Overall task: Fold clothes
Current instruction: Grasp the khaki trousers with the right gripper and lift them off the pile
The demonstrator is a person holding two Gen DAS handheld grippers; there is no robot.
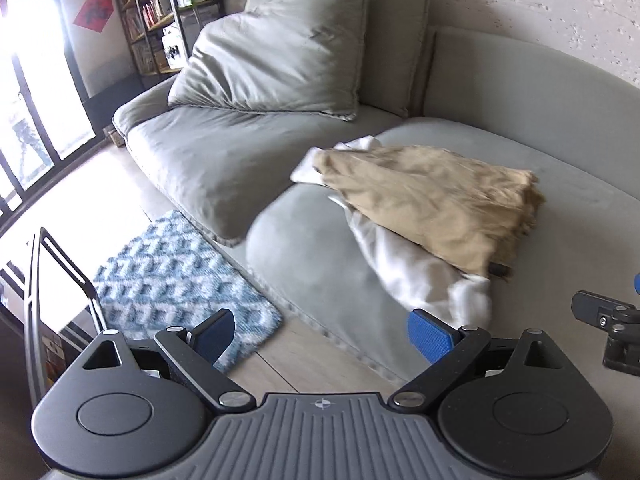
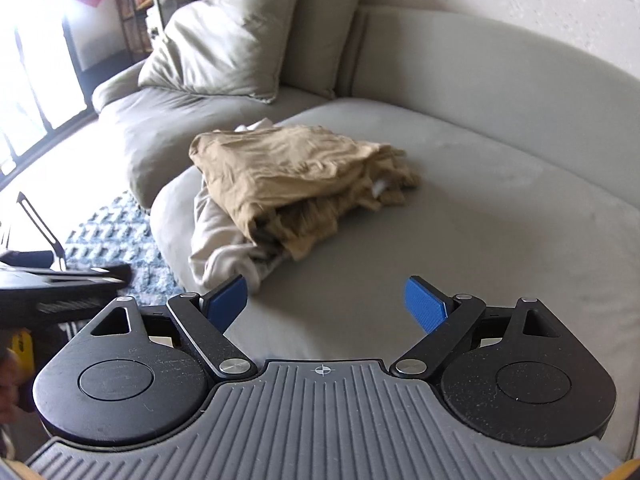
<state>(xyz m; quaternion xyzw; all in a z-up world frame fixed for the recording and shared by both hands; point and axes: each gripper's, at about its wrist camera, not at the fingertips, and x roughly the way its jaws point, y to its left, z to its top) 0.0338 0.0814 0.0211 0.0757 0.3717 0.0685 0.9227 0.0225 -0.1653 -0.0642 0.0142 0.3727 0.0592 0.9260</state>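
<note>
A tan garment (image 1: 432,200) lies roughly folded on a grey sofa seat (image 1: 540,300), on top of a crumpled white garment (image 1: 420,272). Both also show in the right wrist view: the tan garment (image 2: 296,176) over the white one (image 2: 224,240). My left gripper (image 1: 320,336) is open and empty, held back from the sofa's front edge, over the floor. My right gripper (image 2: 326,304) is open and empty, above the seat (image 2: 500,240), just short of the clothes. Part of the right gripper (image 1: 608,320) shows at the right edge of the left wrist view.
Large grey cushions (image 1: 280,48) lean on the sofa back to the left. A blue and white patterned rug (image 1: 176,284) lies on the light floor. A bookshelf (image 1: 160,12) and bright window stand far left. A black metal frame (image 1: 60,280) is near left.
</note>
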